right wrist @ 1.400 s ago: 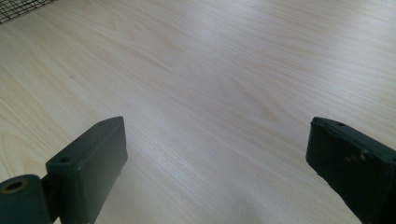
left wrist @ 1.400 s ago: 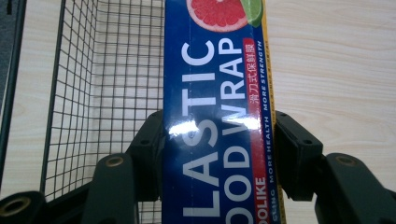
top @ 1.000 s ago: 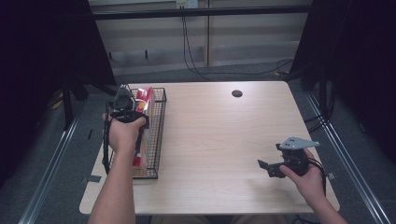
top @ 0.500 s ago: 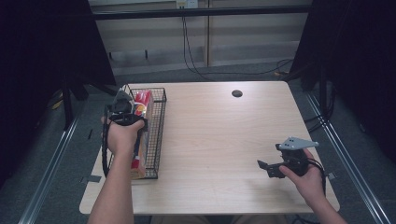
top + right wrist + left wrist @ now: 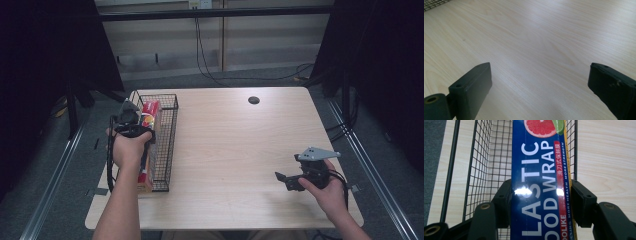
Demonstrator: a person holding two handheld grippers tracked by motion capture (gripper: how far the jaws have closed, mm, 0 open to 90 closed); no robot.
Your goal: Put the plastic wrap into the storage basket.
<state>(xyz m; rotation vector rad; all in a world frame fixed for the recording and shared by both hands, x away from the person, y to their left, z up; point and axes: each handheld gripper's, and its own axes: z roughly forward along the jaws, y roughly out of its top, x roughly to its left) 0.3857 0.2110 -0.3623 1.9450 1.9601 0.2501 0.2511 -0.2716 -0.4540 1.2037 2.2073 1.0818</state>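
a table [image 5: 235, 150] seen from above, the person at six o'clock. a wire basket [image 5: 167, 145] sits along the table's nine o'clock edge, running lengthwise from about ten o'clock toward seven. a food wrap box [image 5: 539, 182] lies lengthwise inside the basket, with the left gripper [image 5: 541, 195] closed around it, one jaw on each long side. a small round hole [image 5: 253, 100] lies near twelve o'clock. the right gripper [image 5: 287, 181] is over bare tabletop at about four o'clock, well apart from the basket.

Wire basket [image 5: 167, 145] walls hemming the plastic wrap box [image 5: 539, 182]; open tabletop [image 5: 240, 150] right of it
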